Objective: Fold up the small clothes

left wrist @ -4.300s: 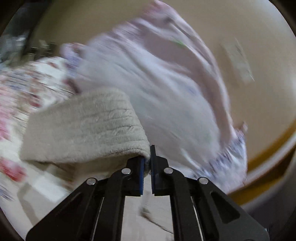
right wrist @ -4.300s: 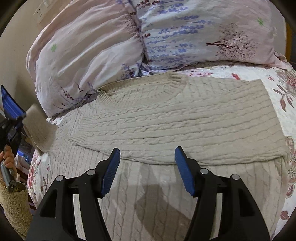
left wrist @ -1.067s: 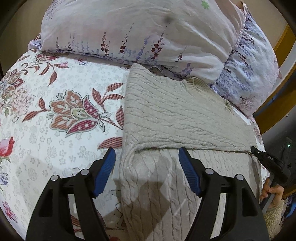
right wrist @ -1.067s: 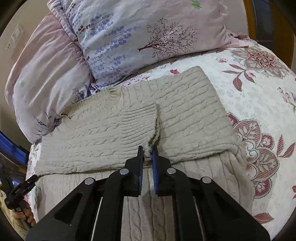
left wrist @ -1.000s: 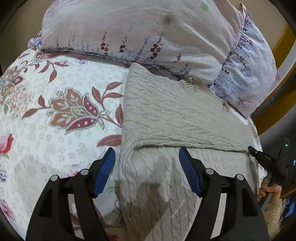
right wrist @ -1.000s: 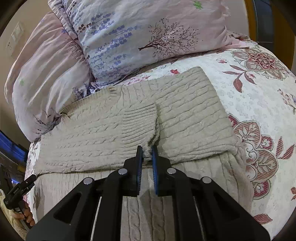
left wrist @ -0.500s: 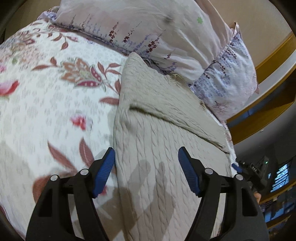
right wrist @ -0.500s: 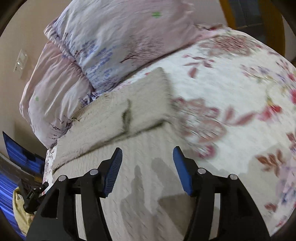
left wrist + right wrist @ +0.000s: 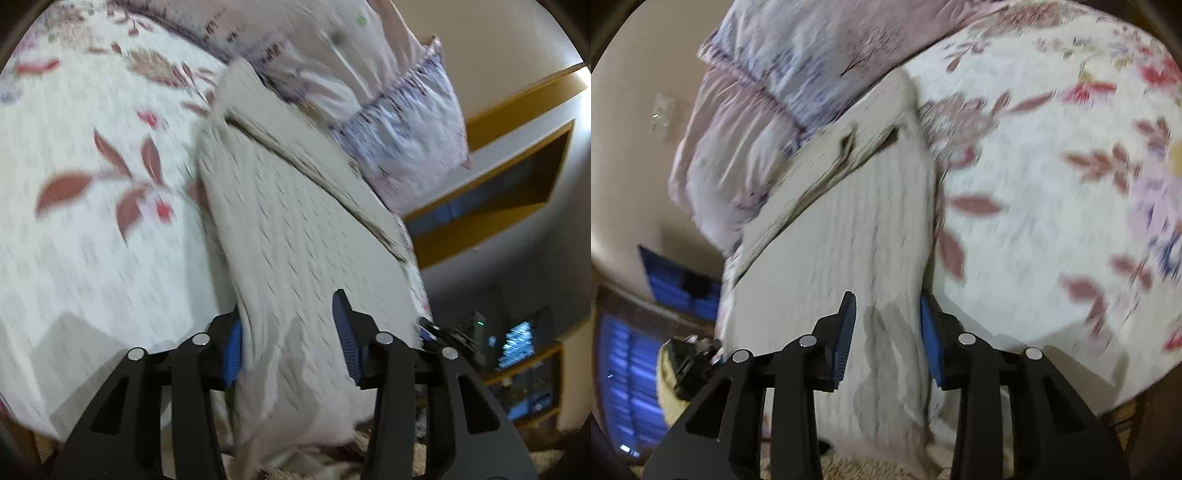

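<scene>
Left tongs (image 9: 291, 334) and right tongs (image 9: 888, 332) both spread wide, straddling the hem corners of the beige cable-knit sweater (image 9: 295, 236) on the bed (image 9: 74, 221).

The bed (image 9: 85, 236) has a white cover with red leaves and flowers on it — the print looks smeared in both views. A beige knit sweater (image 9: 291, 236) lies flat on the cover, its sleeves folded across the far end. Two big pillows (image 9: 798, 48) rest on the bed at about 12 o'clock from the sweater — one pink, one with purple flowers.
</scene>
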Tool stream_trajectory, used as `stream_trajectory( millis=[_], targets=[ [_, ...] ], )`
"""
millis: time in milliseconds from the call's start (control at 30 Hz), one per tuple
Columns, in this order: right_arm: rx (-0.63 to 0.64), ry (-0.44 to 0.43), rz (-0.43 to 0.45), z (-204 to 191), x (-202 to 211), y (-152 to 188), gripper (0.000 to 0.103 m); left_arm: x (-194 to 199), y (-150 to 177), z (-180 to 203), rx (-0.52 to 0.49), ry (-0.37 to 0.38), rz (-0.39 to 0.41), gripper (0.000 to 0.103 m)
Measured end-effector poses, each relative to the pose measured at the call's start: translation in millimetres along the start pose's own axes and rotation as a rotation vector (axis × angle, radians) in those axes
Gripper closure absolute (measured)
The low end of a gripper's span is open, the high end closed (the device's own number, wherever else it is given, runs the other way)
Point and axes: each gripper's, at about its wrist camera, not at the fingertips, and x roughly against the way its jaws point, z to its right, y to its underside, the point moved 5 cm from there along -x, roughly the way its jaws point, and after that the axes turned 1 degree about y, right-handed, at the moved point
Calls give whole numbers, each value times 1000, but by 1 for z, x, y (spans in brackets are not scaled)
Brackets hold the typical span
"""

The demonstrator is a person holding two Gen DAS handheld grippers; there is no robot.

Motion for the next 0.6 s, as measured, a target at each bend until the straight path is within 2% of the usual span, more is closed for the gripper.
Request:
stream_trajectory(
  millis=[133, 300, 467, 500, 533, 600],
  targets=[
    [24, -94, -66, -8, 1, 26, 69, 4, 22, 8, -17, 49, -45, 64],
    [91, -140, -97, -20, 8, 47, 72, 1, 44, 15, -45, 61, -126, 66],
    [165, -129, -128, -30, 12, 61, 75, -2, 52, 16, -68, 46, -164, 80],
    [179, -121, -137, -31, 12, 63, 80, -2, 53, 16, -77, 38, -172, 84],
    [193, -111, -138, -33, 11, 64, 88, -3, 53, 17, -89, 26, -178, 92],
    [226, -82, -112, -38, 12, 62, 94, -3, 52, 19, -117, 6, -172, 96]
  ],
)
